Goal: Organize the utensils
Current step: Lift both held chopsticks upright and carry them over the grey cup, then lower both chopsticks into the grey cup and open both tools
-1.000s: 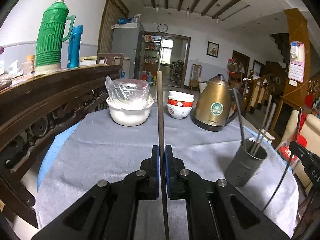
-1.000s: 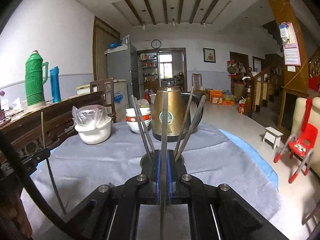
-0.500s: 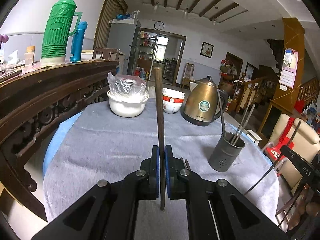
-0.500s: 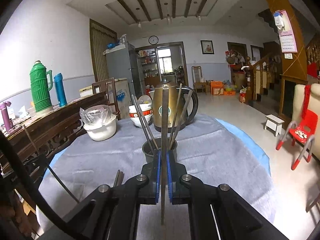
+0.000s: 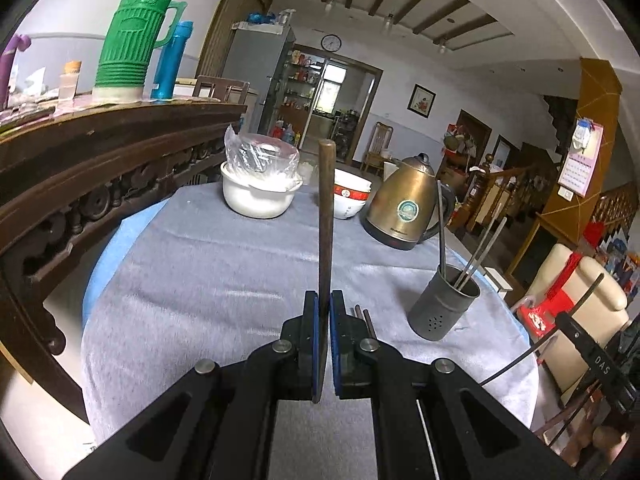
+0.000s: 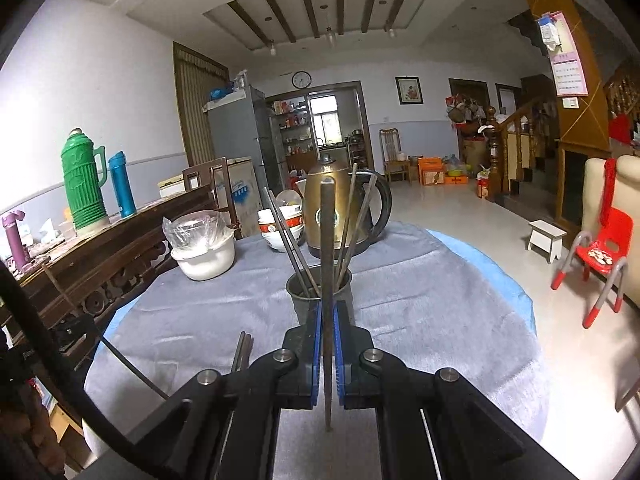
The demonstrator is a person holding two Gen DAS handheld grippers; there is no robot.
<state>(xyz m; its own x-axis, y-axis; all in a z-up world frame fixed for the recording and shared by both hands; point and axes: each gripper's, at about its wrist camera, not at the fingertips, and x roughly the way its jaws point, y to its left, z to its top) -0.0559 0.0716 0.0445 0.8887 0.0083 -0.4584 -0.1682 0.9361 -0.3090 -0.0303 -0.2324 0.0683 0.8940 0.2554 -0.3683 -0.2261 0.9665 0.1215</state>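
Note:
My left gripper (image 5: 323,300) is shut on a dark brown chopstick (image 5: 325,216) that stands upright between the pads, above the grey tablecloth. My right gripper (image 6: 328,308) is shut on a dark grey chopstick (image 6: 327,248), held upright just in front of the grey metal utensil cup (image 6: 298,298). The cup (image 5: 444,304) holds several metal chopsticks (image 5: 476,258) and stands to the right of my left gripper. Two more chopsticks (image 5: 366,322) lie on the cloth beside the left fingers; they also show in the right wrist view (image 6: 242,352).
A brass kettle (image 5: 404,208), a red-and-white bowl stack (image 5: 350,198) and a white bowl with a plastic bag (image 5: 260,192) stand at the table's far side. A carved wooden sideboard (image 5: 100,152) with a green thermos (image 5: 132,36) runs along the left. A red child's chair (image 6: 600,256) stands on the right.
Both grippers have pulled back and up from the table with their chopsticks. The cup and the kettle look farther away, and the two loose chopsticks on the cloth have come into view.

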